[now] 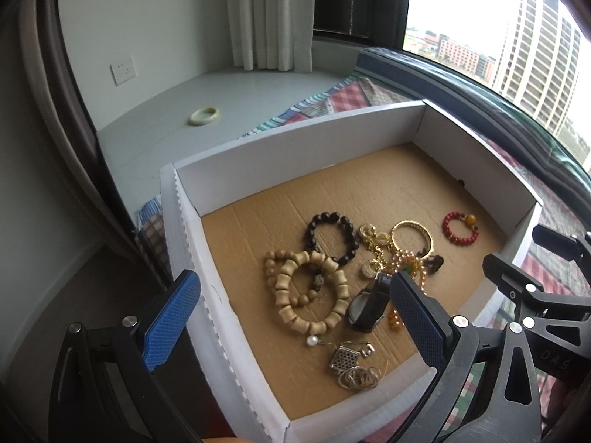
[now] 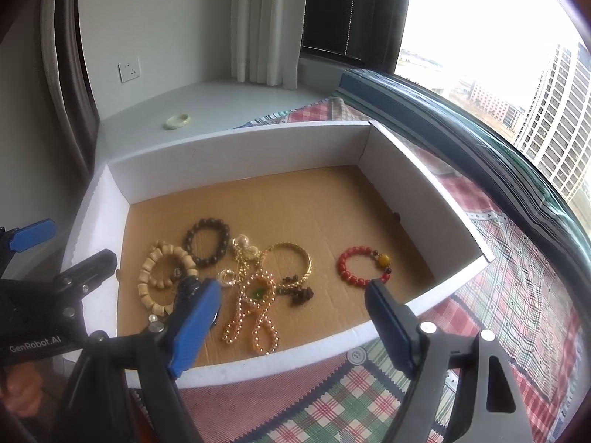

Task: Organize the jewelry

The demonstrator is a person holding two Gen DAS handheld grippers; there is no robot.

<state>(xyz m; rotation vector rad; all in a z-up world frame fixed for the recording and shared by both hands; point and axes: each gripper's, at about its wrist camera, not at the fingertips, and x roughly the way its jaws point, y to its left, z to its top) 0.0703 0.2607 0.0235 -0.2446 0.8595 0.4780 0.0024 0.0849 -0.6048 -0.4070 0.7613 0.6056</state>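
Note:
A white cardboard box with a brown floor holds a heap of jewelry. In it lie a tan bamboo-bead bracelet, a dark bead bracelet, a gold bangle, a red bead bracelet, a gold bead necklace, a black watch and silver pieces. My left gripper is open and empty above the box's near left side. My right gripper is open and empty over the box's near edge.
A pale green jade bangle lies on the grey window ledge behind the box. The box stands on a plaid cloth. A window is at the right, a white curtain at the back.

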